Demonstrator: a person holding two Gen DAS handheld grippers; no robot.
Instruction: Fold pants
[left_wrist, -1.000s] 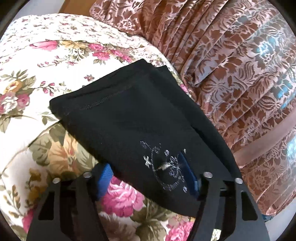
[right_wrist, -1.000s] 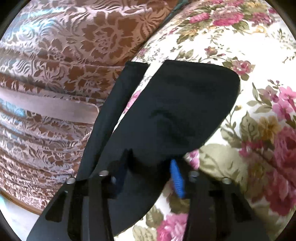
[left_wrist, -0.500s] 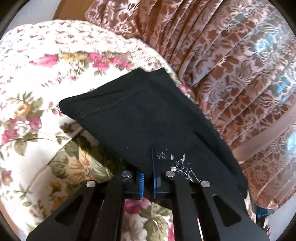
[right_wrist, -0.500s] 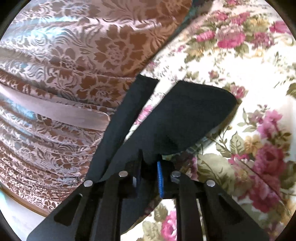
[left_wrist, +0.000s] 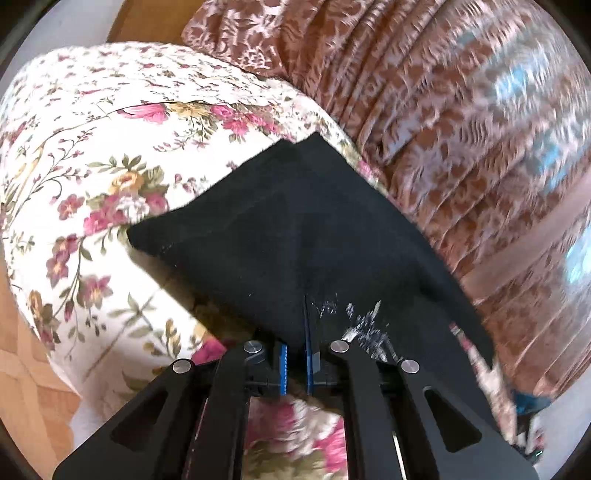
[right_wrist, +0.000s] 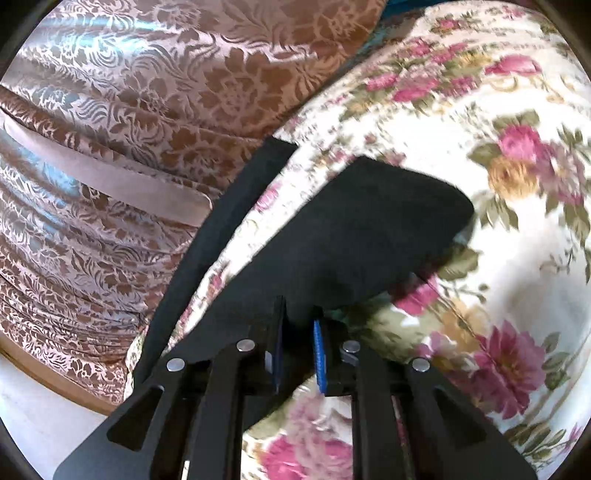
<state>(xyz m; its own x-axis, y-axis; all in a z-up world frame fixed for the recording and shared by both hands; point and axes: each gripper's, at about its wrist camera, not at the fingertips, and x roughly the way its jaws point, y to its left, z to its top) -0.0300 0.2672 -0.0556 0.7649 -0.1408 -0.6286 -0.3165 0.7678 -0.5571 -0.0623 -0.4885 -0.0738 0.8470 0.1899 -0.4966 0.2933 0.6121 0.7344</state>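
Observation:
The black pants (left_wrist: 295, 236) lie partly folded on the floral bedspread (left_wrist: 92, 155), with a silver printed design near my left fingers. My left gripper (left_wrist: 295, 354) is shut on the near edge of the pants and lifts it slightly. In the right wrist view, my right gripper (right_wrist: 299, 339) is shut on the other end of the pants (right_wrist: 351, 236), raised off the bed. A narrow black strip of the pants (right_wrist: 207, 251) runs along the bed's edge by the curtain.
A brown and pink patterned curtain (left_wrist: 461, 129) hangs close behind the bed; it also shows in the right wrist view (right_wrist: 129, 129). Wooden floor (left_wrist: 26, 387) shows at the lower left. The floral bedspread (right_wrist: 517, 221) stretches to the right.
Both grippers closed from open onto the pants' edge, then lifted the fabric off the bedspread. Both views are now motion-blurred.

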